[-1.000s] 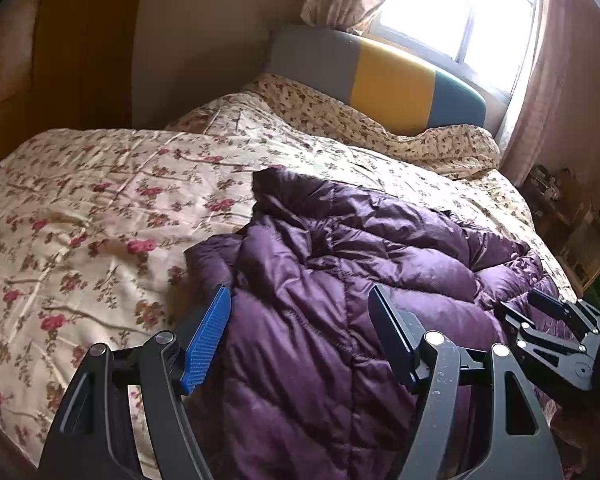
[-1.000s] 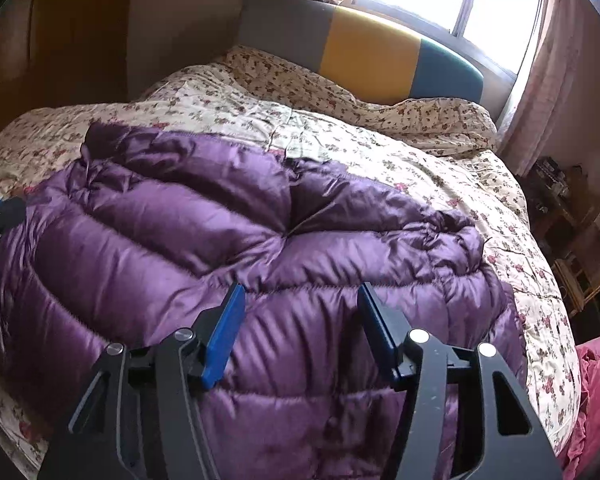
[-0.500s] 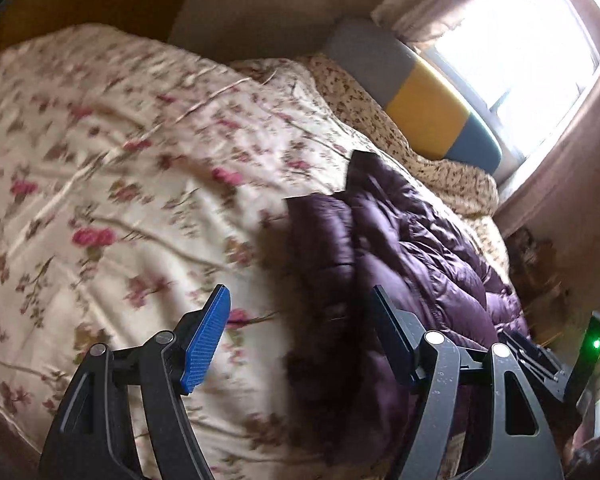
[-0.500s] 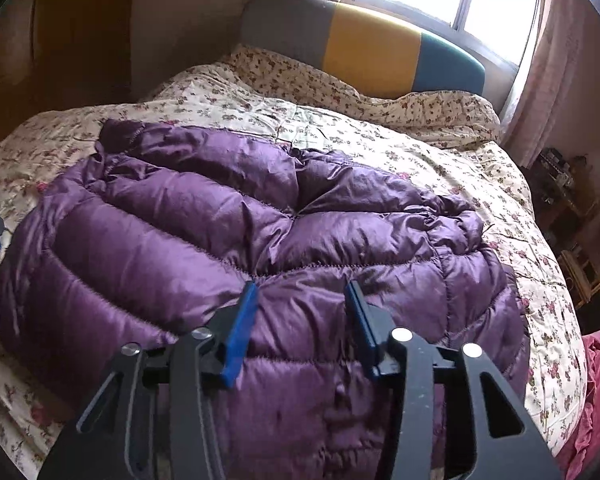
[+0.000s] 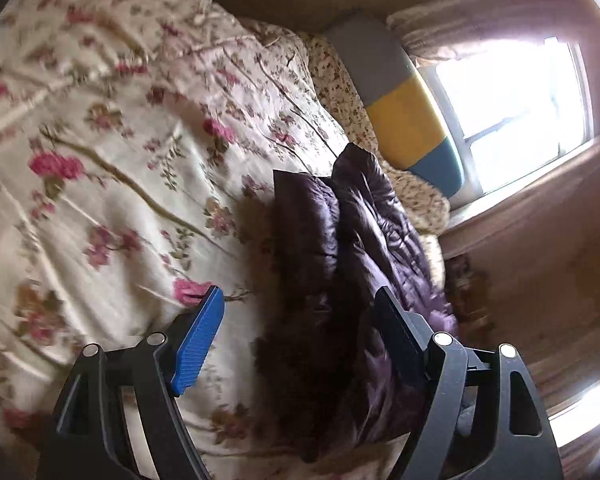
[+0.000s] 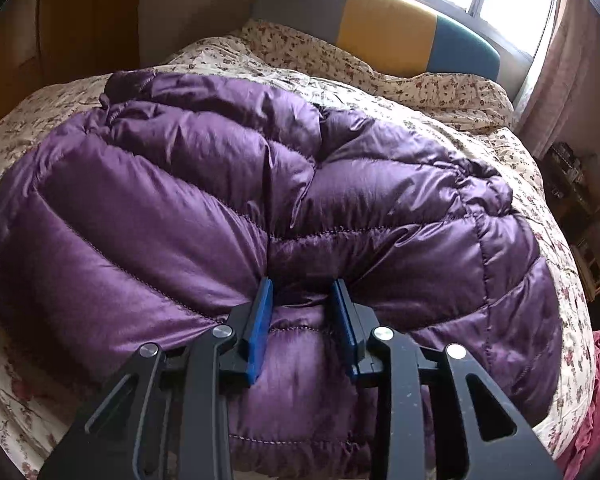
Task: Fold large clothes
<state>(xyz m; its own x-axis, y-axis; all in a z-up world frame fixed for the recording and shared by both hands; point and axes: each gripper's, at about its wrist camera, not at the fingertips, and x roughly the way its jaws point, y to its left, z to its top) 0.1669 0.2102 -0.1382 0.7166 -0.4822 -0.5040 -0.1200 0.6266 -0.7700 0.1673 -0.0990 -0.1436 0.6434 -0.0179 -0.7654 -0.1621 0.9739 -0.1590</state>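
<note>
A purple down jacket point(image 6: 180, 200) lies spread over the flowered quilt point(image 6: 420, 88) on the bed. My right gripper point(image 6: 302, 284) is pushed into the jacket's near part. Its jaws are closing, and a puffed ridge of purple fabric is pinched between the blue pads point(image 6: 260, 320). In the left wrist view the jacket point(image 5: 360, 232) shows edge-on as a dark strip. My left gripper point(image 5: 298, 296) hangs over its left border with the jaws wide and opening. One finger is above the quilt point(image 5: 120, 160), the other above the jacket. Nothing is gripped there.
A grey, yellow and teal headboard point(image 6: 380, 24) stands at the bed's far end under a bright window point(image 5: 512, 100). Cluttered shelves point(image 6: 580, 184) stand to the right of the bed. A red cloth point(image 6: 596, 400) lies at its near right corner.
The left view has rolled and swung to the jacket's left edge. The right gripper has sunk onto the jacket, and its jaws have narrowed around a fold.
</note>
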